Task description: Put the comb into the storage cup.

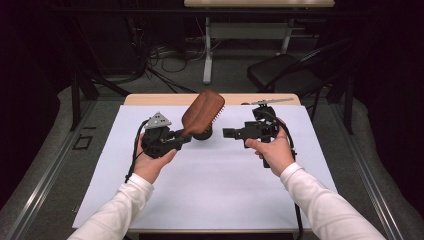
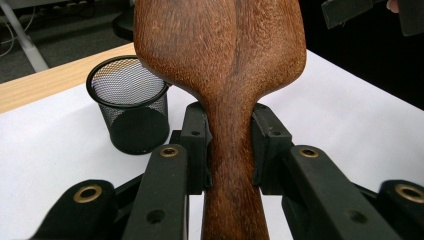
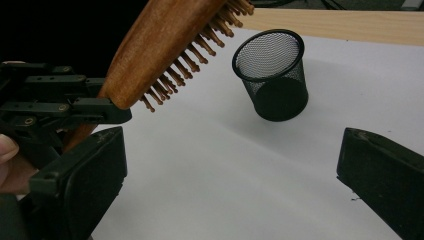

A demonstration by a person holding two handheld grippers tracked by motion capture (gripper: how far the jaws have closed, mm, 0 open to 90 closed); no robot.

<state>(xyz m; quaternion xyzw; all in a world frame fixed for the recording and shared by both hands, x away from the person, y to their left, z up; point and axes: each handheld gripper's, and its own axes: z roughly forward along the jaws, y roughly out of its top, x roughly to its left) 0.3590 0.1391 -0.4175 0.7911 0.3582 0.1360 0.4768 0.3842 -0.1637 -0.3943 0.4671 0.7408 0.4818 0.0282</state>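
Hairbrush [image 2: 225, 75] of dark reddish wood sits clamped by its narrow neck between the two black jaws of the left gripper [image 1: 176, 140], which are closed tight against either side of the handle just below where it flares into the paddle head; in the left gripper view the smooth wooden back faces the camera and the handle runs down out of sight between the jaws. Held clear above the white sheet [image 1: 210, 185] covering the table [image 1: 150, 99], the brush has its long axis rising from the gripper up and away toward the far edge, head high and farthest from the person, handle end low at the jaws. In the right gripper view its wooden bristle pins [image 3: 195, 62] point down and toward the right gripper's side. Just beyond and beneath the head stands a black wire-mesh cup [image 3: 272, 75], upright on the sheet with its round mouth open upward; the brush head hangs over the space beside it, not touching it, and in the high view the head hides most of the cup. Across from it, the right gripper [image 1: 231, 133] is held level, aimed at the brush, its jaws spread wide with nothing between them. Farther off, past the table, a dark chair [image 1: 285, 72] stands on the floor.
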